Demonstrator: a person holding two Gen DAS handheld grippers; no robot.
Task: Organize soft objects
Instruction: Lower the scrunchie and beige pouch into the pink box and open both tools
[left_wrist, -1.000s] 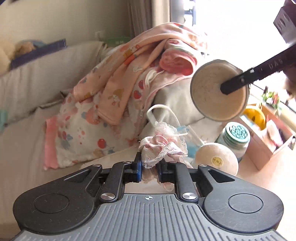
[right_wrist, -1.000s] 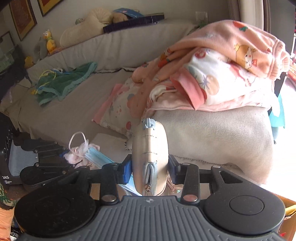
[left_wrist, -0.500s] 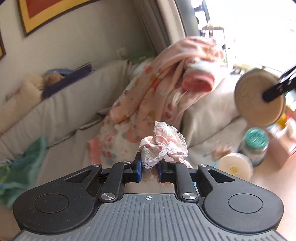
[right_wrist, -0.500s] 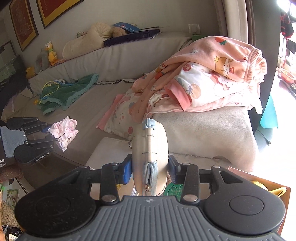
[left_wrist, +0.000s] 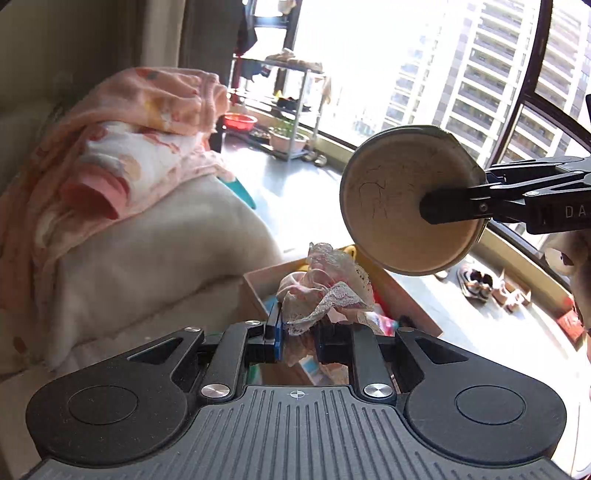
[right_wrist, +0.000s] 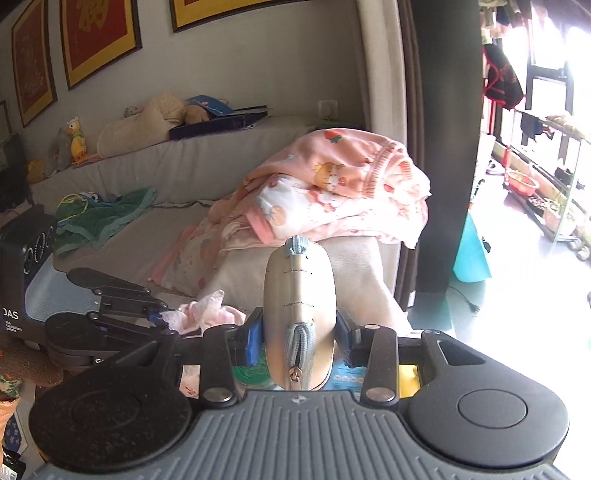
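Both tongs have swung windowward: left tongs (left_wrist: 297, 338) clamp the lace scrunchie (left_wrist: 325, 288) over the box (left_wrist: 410, 295); right tongs (right_wrist: 299, 338) clamp the round pouch (right_wrist: 300, 317).

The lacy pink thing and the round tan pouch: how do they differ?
The lacy pink bundle is crumpled, frilly fabric, while the round tan pouch is a smooth, firm disc with a blue zipper along its edge. The bundle looks smaller than the pouch. The left claw pinches the bundle; the right claw clamps the pouch on edge. Both are held up, clear of any surface.
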